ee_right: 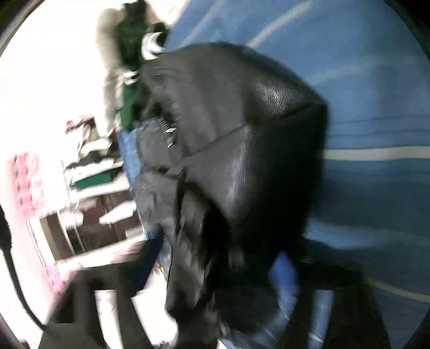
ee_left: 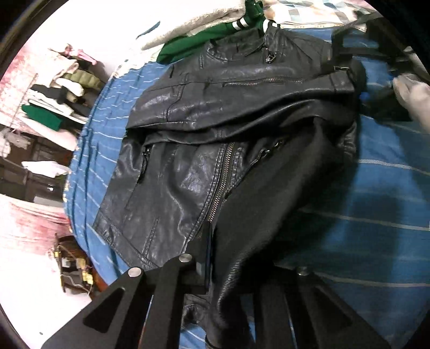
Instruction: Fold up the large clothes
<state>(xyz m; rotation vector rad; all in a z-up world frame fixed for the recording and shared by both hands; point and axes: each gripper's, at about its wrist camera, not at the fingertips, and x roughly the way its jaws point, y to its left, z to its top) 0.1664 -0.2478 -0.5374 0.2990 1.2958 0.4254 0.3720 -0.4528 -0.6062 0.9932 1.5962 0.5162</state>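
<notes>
A black leather jacket (ee_left: pixel 215 134) lay on a bed covered by a blue sheet (ee_left: pixel 376 193) with pale stripes. In the left wrist view its collar pointed to the far side, next to a green garment (ee_left: pixel 193 43) with black-and-white striped cuffs and a pale fleecy one (ee_left: pixel 201 18) beyond that. The upper part of the jacket was folded across the body, a chest zip running along it. Below the fold the front panel lay flat, with the main zip (ee_left: pixel 223 177) running down it and the dark lining (ee_left: pixel 282 193) turned outward beside it.

The left claw (ee_left: pixel 212 257) was at the jacket's near hem. Its fingers were pressed together on the edge of the hem where leather met lining, and the leather bunched up between them.

At the far right of that view, the right claw (ee_left: pixel 346 56) reached in at the jacket's shoulder, with a gloved hand (ee_left: pixel 411 94) behind it. The right wrist view was badly blurred. It showed a bulging fold of the jacket (ee_right: pixel 242 150) filling the middle of the frame, over the sheet (ee_right: pixel 376 107), with leather crowded against the right claw (ee_right: pixel 215 308). I could not tell whether that claw was spread or pinching.

Beyond the bed's edge stood shelves (ee_left: pixel 53 94) stacked with folded clothes.
</notes>
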